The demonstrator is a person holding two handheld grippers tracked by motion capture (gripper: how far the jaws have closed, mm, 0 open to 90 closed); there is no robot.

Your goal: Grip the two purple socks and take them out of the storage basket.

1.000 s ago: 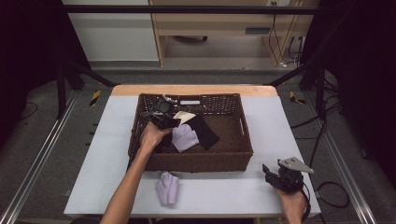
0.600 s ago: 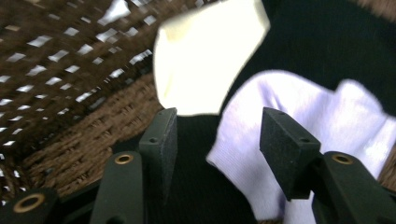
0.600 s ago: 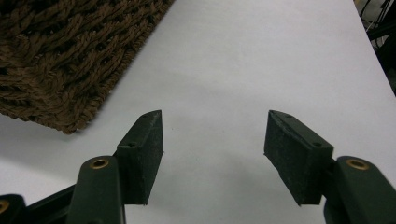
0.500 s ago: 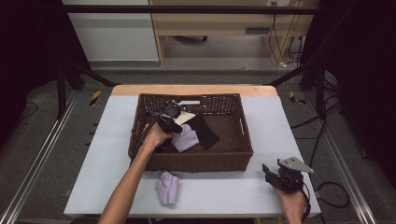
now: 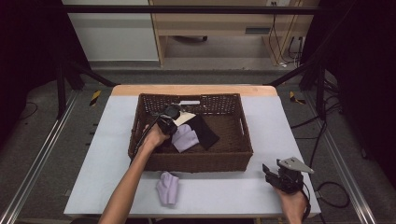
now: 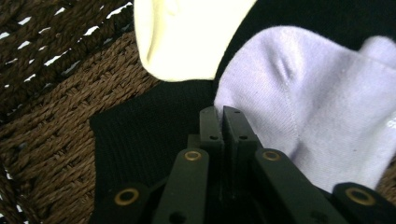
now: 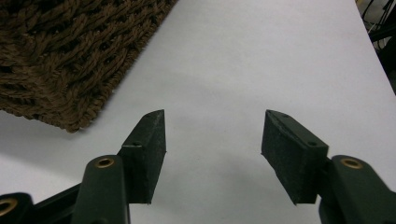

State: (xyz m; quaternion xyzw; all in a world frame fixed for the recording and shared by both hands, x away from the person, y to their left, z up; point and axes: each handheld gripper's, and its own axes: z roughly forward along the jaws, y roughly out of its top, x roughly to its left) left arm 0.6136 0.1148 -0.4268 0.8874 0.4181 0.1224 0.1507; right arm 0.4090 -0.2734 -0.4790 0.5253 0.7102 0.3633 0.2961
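A brown wicker basket (image 5: 191, 163) holds a lilac sock (image 5: 185, 137), a black sock (image 5: 205, 131) and a cream sock (image 5: 184, 117). My left gripper (image 5: 173, 127) reaches into it. In the left gripper view its jaws (image 6: 223, 114) have just closed and stand shut at the edge of the lilac sock (image 6: 317, 121), over the black sock (image 6: 140, 135). I cannot tell whether cloth is pinched. A second lilac sock (image 5: 168, 187) lies on the table in front of the basket. My right gripper (image 5: 270, 171) rests at the front right; its jaws (image 7: 212, 140) have been closing and stand open with nothing between them.
The white table top (image 7: 261, 56) runs bare ahead of my right gripper, with the basket's corner (image 7: 60, 56) to its left. The cream sock (image 6: 187, 37) lies just beyond the left jaws, against the basket's woven wall (image 6: 46, 116).
My left gripper has shifted slightly right inside the basket, onto the edge of the lilac sock. The right hand has kept still.
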